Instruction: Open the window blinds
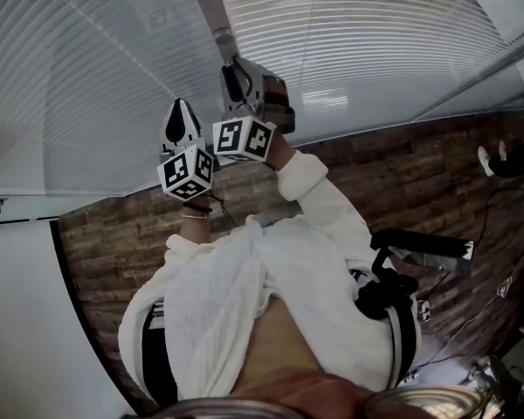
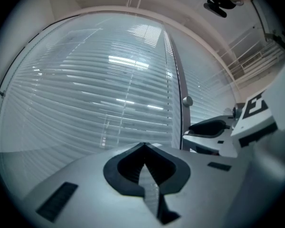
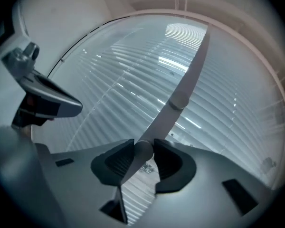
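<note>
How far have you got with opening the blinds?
Done: the right gripper is clamped on the thin pale wand. In hand: holding it; the left gripper is shut, empty. Left: the white slatted blinds look closed, so the wand probably needs twisting.

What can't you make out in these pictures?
Head view: top of the slim grey blind wand, cut off by the upper edge.
All views: anything beyond the white slatted window blinds, hidden by their slats.
Head view: how the right hand-held gripper holds the wand, hidden by its own body.
</note>
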`<state>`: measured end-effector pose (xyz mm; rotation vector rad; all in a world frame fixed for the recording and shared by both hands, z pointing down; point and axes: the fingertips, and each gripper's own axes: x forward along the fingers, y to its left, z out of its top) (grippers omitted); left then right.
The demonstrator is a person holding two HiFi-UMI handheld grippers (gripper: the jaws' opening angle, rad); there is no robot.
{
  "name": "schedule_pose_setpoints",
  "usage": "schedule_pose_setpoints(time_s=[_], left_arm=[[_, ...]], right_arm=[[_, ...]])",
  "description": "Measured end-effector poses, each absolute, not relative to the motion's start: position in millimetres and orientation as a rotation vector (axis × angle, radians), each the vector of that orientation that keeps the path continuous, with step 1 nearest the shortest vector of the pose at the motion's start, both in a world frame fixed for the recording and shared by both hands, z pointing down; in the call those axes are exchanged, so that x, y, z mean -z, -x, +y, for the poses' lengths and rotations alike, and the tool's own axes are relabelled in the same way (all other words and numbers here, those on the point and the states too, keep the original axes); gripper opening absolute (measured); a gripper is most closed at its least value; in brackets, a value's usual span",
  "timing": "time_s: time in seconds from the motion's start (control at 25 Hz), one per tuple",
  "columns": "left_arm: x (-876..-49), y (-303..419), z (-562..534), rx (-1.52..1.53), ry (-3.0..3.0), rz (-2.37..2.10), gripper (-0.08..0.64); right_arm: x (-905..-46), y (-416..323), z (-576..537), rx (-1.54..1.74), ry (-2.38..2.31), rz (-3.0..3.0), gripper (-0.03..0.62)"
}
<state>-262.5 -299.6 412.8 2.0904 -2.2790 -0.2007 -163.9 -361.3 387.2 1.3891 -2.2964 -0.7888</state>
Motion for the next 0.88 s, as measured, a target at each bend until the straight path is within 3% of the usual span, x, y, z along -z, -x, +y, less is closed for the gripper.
schedule_pose_setpoints(time_s=[0.16,0.48,0.88], left_arm=[[-410,254,-301,0.194,-2.119,-2.272,0.002],[-406,254,-293,0.189,-2.127,-2.284,0.002],[-408,257,-286,0.194,-2.118,-2.281,0.002]], right_arm=[[-387,161,-362,0.77,-1.448,-2.319,0.135],[-382,149,-366,0.053,-1.693,-2.68,0.132],[-381,150,-366,-0.106,-1.73,-2.746,0.132]])
